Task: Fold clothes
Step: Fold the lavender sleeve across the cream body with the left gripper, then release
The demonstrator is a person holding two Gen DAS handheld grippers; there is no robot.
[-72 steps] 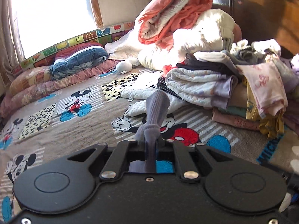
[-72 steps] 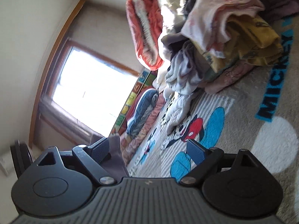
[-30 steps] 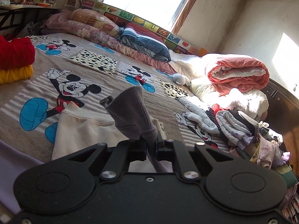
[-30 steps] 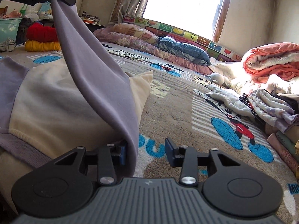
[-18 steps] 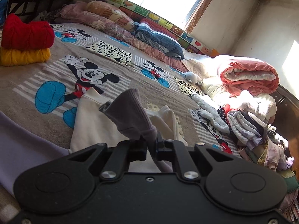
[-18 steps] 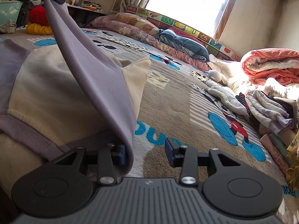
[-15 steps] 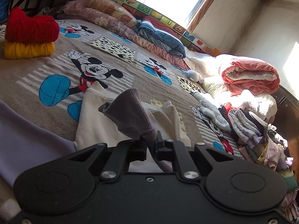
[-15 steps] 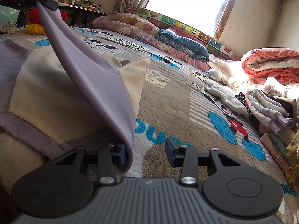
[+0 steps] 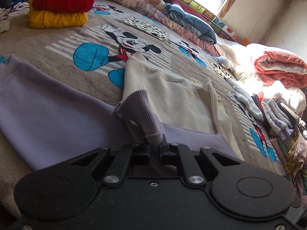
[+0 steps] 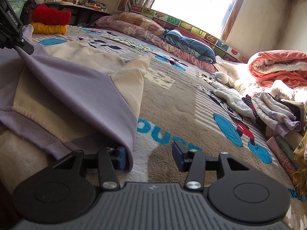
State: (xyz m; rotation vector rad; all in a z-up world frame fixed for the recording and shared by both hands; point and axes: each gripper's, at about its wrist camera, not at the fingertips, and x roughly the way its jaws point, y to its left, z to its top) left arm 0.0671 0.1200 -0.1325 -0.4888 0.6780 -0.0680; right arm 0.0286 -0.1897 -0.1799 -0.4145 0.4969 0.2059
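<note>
A cream and lilac sweatshirt (image 9: pixel 172 99) lies flat on the Mickey Mouse bedspread (image 9: pixel 92 76). My left gripper (image 9: pixel 155 149) is shut on the ribbed lilac cuff (image 9: pixel 141 115) of one sleeve, low over the garment. In the right wrist view that lilac sleeve (image 10: pixel 86 92) slopes down from my left gripper (image 10: pixel 25 48) at the upper left to my right gripper (image 10: pixel 149 158). The right jaws are opening, and the sleeve's fold hangs against the left finger (image 10: pixel 120 158) only. The right finger (image 10: pixel 177 158) stands apart over bare bedspread.
A folded red and yellow stack (image 9: pixel 57 9) sits at the far left of the bed. A heap of unfolded clothes (image 10: pixel 274 111) and a rolled orange blanket (image 10: pixel 278 67) fill the right side. Pillows (image 10: pixel 188 44) line the window wall, with a cluttered desk (image 10: pixel 67 2) behind.
My left gripper has sunk toward the bed with the cuff, so the sleeve now slopes lower over the sweatshirt. The right jaws have spread wider, and the right hand has stayed put.
</note>
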